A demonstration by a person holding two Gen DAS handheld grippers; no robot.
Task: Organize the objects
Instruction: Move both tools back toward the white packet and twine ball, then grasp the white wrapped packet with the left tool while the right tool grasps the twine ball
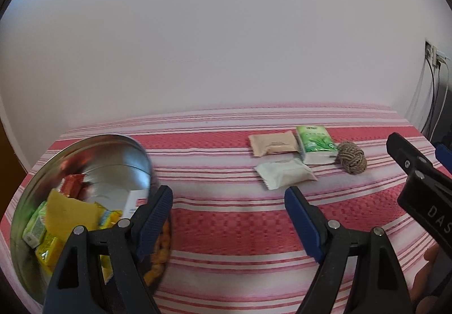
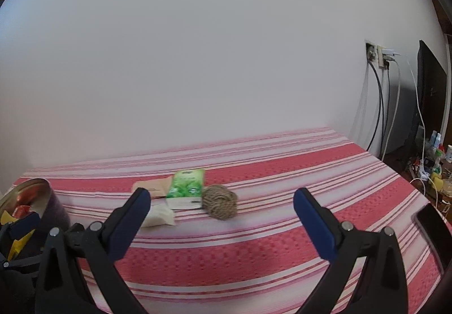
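Observation:
A round metal tin [image 1: 124, 150] with several snack packets inside stands at the left on the red-and-white striped cloth [image 1: 226, 229]. My left gripper [image 1: 228, 191] is open with nothing between its fingers, and its left finger overlaps the tin's rim. Further back lie a beige packet [image 1: 272, 143], a white packet [image 1: 285, 172], a green tissue pack [image 1: 316, 144] and a rope ball [image 1: 351, 157]. My right gripper [image 2: 221, 192] is open too. It hangs short of the rope ball [image 2: 220, 202], apart from it. Beside the ball is the green tissue pack [image 2: 186, 187].
The wall runs along the cloth's far edge. At the right are a wall socket with hanging cables [image 2: 381, 57], a dark screen [image 2: 429, 93] and several bottles [image 2: 436, 141]. A dark flat device [image 2: 432, 229] lies at the cloth's right edge.

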